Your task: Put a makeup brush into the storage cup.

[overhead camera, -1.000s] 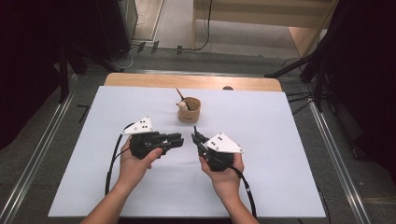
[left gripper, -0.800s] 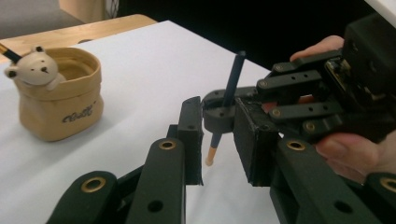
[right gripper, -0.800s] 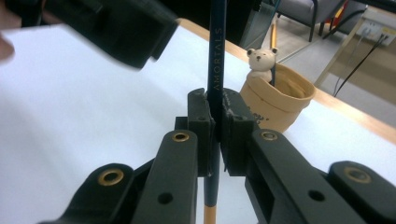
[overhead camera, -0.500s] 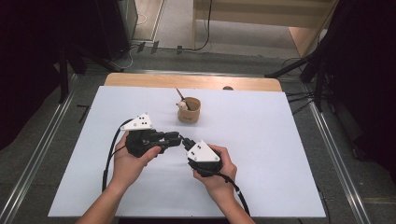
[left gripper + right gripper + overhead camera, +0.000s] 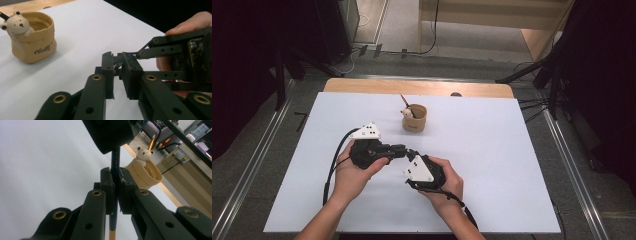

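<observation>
The white table [image 5: 522,165] carries a tan fabric pen cup [image 5: 414,119] with a small bear figure [image 5: 17,25] and a pencil [image 5: 151,142] in it, toward the far middle; it stands where it stood a second ago. Nearer the person, both hands meet at the table's middle. The right gripper [image 5: 412,152] has swung leftward since a second ago, when it pointed up the table apart from its partner; its tip now meets the left gripper [image 5: 404,148], which has barely moved. In the right gripper view its jaws are clamped on a dark blue pencil [image 5: 115,165] with a yellow lower end, standing upright between the pads. In the left gripper view the pencil's end shows as a small blue tip [image 5: 120,61] between the left jaws, which have just been closing on it and now stand nearly together around it, so both grippers hold the pencil.
</observation>
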Tool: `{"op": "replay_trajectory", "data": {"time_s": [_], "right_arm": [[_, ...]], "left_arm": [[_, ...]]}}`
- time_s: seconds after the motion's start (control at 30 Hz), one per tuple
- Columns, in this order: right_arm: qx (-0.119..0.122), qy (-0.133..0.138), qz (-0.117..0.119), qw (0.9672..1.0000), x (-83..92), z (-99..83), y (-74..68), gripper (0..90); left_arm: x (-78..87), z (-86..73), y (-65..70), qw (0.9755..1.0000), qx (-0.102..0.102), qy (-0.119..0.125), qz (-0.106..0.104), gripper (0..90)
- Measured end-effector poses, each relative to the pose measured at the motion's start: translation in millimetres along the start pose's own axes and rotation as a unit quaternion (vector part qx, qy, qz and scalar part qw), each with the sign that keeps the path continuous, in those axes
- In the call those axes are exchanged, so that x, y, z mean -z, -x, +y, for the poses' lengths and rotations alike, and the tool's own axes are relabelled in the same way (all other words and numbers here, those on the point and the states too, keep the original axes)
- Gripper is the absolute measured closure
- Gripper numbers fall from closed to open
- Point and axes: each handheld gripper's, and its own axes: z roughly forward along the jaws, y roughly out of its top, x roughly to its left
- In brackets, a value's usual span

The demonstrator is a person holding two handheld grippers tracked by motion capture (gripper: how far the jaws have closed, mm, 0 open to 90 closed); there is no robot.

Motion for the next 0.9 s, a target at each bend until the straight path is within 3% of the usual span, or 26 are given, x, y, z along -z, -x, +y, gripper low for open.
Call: {"op": "replay_trajectory", "data": {"time_s": [0.23,0.3,0.43,0.53,0.7,0.73,0.77,0.8,0.83,0.9], "right_arm": [[-0.001,0.005,-0.003,1.0000,-0.2,-1.4,1.2,83.8],[-0.014,0.011,-0.021,0.9996,-0.1,-2.7,1.9,73.0],[-0.064,0.029,-0.036,0.9969,2.3,-6.0,7.4,56.6],[-0.115,0.045,-0.035,0.9918,6.5,-7.5,12.8,48.4],[-0.213,0.067,-0.021,0.9745,12.2,-10.7,24.2,36.1],[-0.233,0.069,-0.023,0.9698,13.3,-11.1,25.6,29.2],[-0.260,0.068,-0.030,0.9627,14.7,-11.4,27.3,20.9],[-0.295,0.073,-0.031,0.9522,16.7,-12.8,29.6,17.8],[-0.314,0.078,-0.028,0.9457,17.5,-14.0,30.9,13.9],[-0.369,0.086,-0.013,0.9253,18.5,-18.2,34.7,9.1]], "left_arm": [[0.3,-1.0,-2.4,0.9999,0.005,0.008,-0.010,86.3],[2.0,-1.4,-3.1,0.9998,0.004,0.018,-0.003,86.4],[6.8,-3.2,-6.8,0.9991,0.007,0.042,0.008,86.5],[9.5,-5.4,-10.0,0.9979,0.009,0.062,0.016,86.5],[13.8,-9.6,-15.1,0.9945,0.013,0.102,0.020,86.5],[14.5,-10.6,-15.6,0.9936,0.011,0.110,0.022,86.4],[14.9,-11.9,-16.1,0.9927,0.009,0.118,0.026,86.5],[15.0,-12.6,-16.3,0.9920,0.007,0.124,0.026,86.5],[15.1,-13.8,-16.4,0.9909,0.005,0.132,0.027,86.5],[15.1,-15.9,-16.3,0.9886,0.001,0.147,0.032,86.5]]}}
